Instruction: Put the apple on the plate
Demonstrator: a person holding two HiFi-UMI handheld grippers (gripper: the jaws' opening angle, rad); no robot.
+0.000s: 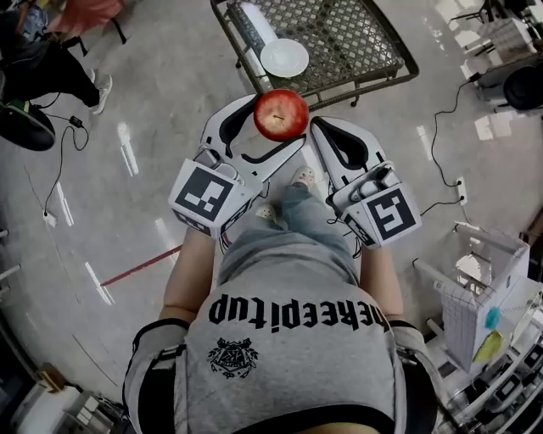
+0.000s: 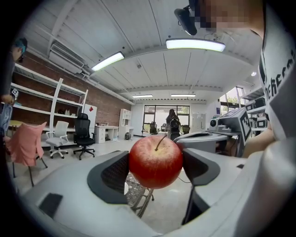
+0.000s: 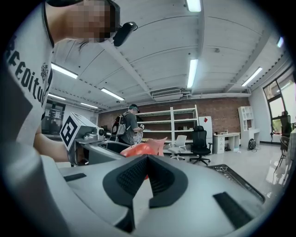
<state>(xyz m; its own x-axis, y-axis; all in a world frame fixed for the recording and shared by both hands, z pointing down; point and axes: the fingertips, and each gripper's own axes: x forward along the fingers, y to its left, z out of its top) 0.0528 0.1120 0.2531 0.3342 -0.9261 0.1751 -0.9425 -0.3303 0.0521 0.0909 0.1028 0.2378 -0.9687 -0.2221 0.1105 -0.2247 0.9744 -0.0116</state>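
A red apple point(image 1: 281, 114) is held in the air, well above the floor, by my left gripper point(image 1: 265, 129). In the left gripper view the apple point(image 2: 156, 161) fills the gap between the two dark pads, stem up, and the left gripper point(image 2: 156, 167) is shut on it. The white plate point(image 1: 284, 58) lies empty at the near edge of a metal mesh table point(image 1: 356, 38), just beyond the apple. My right gripper point(image 1: 333, 134) hovers right of the apple; its pads meet, so this gripper point(image 3: 148, 178) is shut on nothing. Part of the apple point(image 3: 138, 149) shows behind it.
A white rolled item point(image 1: 254, 24) lies on the mesh table left of the plate. Cables point(image 1: 441, 161) run over the shiny floor at right, near a white cart point(image 1: 484, 297). A seated person point(image 1: 51, 68) is at the far left. A red tape line point(image 1: 140, 265) marks the floor.
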